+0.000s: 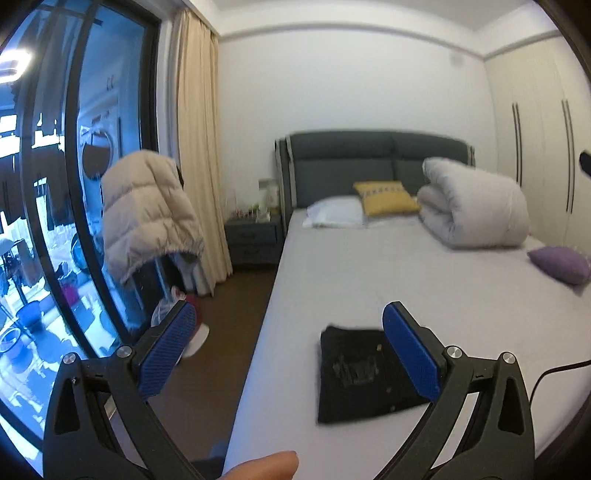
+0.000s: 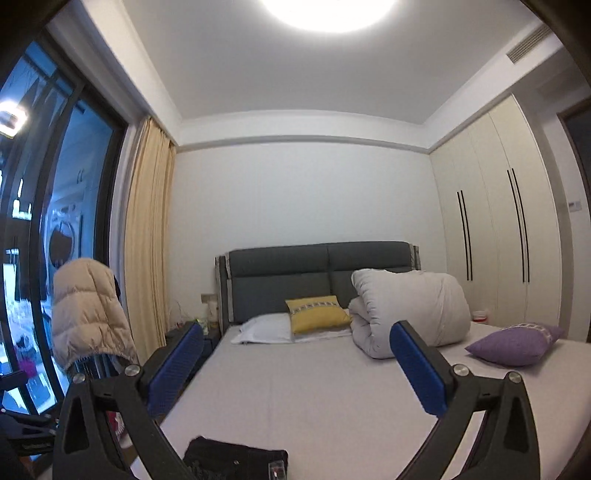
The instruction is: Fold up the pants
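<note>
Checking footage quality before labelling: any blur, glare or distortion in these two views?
Left wrist view: motion-blurred duvet and pants, fisheye-bowed window frame. Right wrist view: sharper, ceiling light blown out, wardrobe lines curved.

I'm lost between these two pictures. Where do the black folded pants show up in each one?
Left wrist view: the black pants lie low and right of centre on the bed, partly behind the left tool's right finger.
Right wrist view: the pants sit at the very bottom edge, left of centre, cut off by the frame.
Shared landmark: the yellow pillow by the grey headboard.
</note>
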